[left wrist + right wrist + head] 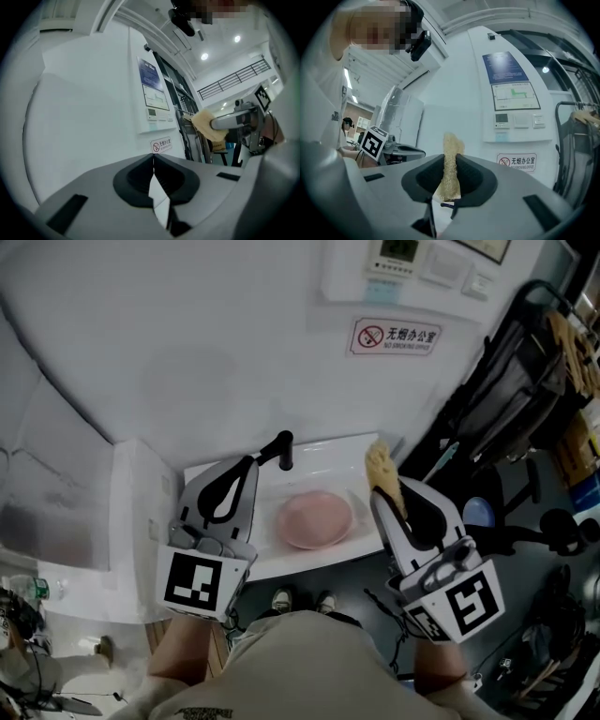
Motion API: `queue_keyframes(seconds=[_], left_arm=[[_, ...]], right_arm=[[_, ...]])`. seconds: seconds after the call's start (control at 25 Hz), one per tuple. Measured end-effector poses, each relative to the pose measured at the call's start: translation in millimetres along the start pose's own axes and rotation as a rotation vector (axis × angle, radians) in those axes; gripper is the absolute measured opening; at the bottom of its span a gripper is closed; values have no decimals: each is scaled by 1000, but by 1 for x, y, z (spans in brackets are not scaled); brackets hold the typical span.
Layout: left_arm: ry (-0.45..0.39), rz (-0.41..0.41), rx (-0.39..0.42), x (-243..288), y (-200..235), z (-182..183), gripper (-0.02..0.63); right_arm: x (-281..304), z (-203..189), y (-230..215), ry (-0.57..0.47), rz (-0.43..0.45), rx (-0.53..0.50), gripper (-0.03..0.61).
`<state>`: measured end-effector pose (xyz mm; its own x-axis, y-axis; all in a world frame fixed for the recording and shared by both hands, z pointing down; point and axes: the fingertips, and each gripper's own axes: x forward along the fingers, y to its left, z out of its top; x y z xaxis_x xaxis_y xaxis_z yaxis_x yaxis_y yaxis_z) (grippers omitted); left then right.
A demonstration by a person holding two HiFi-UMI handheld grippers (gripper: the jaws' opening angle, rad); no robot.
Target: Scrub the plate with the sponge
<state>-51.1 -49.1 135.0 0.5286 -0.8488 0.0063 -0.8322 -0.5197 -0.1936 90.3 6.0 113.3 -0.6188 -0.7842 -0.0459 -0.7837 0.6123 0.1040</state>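
A white sink (309, 561) is holding a pink plate (314, 519), which is lying near the black faucet (284, 448), just in front of it.

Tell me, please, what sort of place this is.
Likely a wash corner in an office: a white sink with a black faucet and a pink plate in it, plus a no-smoking office sign below wall control panels.

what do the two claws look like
The left claw and right claw are pale grey wedge-shaped shells with black pads inside. Each carries a white cube with black square markers. The person wears a khaki top.
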Motion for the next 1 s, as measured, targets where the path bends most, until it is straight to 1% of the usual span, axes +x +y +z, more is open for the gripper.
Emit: queue_keyframes(seconds=[0.2, 0.32, 0.48, 0.6, 0.68, 0.88, 1.0], left_arm=[[-2, -17, 26, -8, -7, -2, 8], [4, -28, 18, -13, -10, -7, 8], [16, -48, 36, -16, -16, -15, 7], [33, -62, 25, -15, -19, -22, 6], [47, -70, 20, -14, -19, -27, 6], [50, -68, 12, -12, -15, -26, 6], [44, -76, 31, -10, -14, -24, 6]], right_arm=[[-7, 7, 8, 1, 12, -31, 77], [-9, 0, 16, 18, 22, -28, 77], [-7, -17, 22, 54, 32, -1, 77], [-4, -26, 22, 75, 30, 9, 77], [-3, -29, 21, 82, 25, 10, 77], [1, -32, 17, 93, 18, 8, 77], [1, -34, 15, 99, 13, 4, 77]])
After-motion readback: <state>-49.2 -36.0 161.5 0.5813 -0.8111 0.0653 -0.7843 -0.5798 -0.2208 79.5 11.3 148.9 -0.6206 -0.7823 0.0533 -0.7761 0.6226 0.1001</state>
